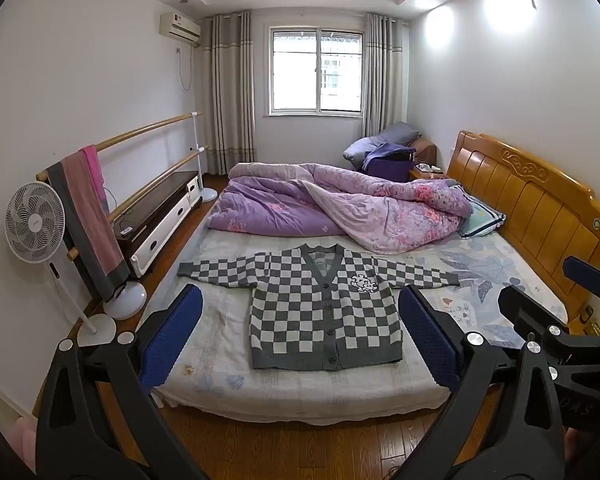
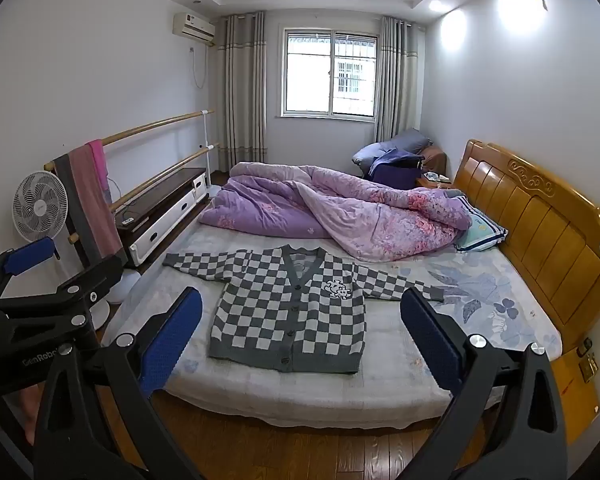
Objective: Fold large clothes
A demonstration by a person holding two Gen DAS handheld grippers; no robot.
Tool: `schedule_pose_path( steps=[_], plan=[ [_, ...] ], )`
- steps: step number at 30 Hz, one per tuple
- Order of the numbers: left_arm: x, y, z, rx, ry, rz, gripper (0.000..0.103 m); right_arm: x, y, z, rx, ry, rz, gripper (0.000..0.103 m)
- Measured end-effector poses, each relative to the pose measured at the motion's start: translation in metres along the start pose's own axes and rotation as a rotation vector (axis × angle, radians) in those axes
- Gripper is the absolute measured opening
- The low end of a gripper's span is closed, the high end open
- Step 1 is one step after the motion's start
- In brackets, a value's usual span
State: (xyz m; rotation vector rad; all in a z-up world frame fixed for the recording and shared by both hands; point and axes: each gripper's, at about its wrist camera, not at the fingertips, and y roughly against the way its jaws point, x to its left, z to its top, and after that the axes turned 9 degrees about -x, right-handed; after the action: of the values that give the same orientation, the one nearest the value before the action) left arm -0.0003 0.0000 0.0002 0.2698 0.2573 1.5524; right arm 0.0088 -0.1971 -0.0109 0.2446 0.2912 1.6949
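Quilted bed (image 1: 300,384) bears a flat, knitted, checkered cardigan (image 1: 324,312), sleeves outspread.

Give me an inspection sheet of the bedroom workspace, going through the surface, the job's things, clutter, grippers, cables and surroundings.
Surface: bed with a pale sheet, near part bare.
Job's things: checkered cardigan lying flat, buttoned, sleeves spread, unfolded.
Clutter: purple quilt bunched on the far side; pillow by the wooden headboard.
Grippers: left gripper open, empty, off the bed; right gripper open, empty.
Cables: cord hanging below the air conditioner.
Surroundings: fan, towels on wall bars, low cabinet, window, wooden floor.
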Motion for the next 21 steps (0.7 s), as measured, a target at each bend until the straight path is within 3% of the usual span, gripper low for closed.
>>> schedule_pose_path(
  steps=[21],
  plan=[
    [-0.0004,-0.0019,-0.0026,0.009,0.003,-0.007,0.098,-0.0042,-0.0009,-0.0036,0.006,-0.010,0.001,0.096]
  ],
)
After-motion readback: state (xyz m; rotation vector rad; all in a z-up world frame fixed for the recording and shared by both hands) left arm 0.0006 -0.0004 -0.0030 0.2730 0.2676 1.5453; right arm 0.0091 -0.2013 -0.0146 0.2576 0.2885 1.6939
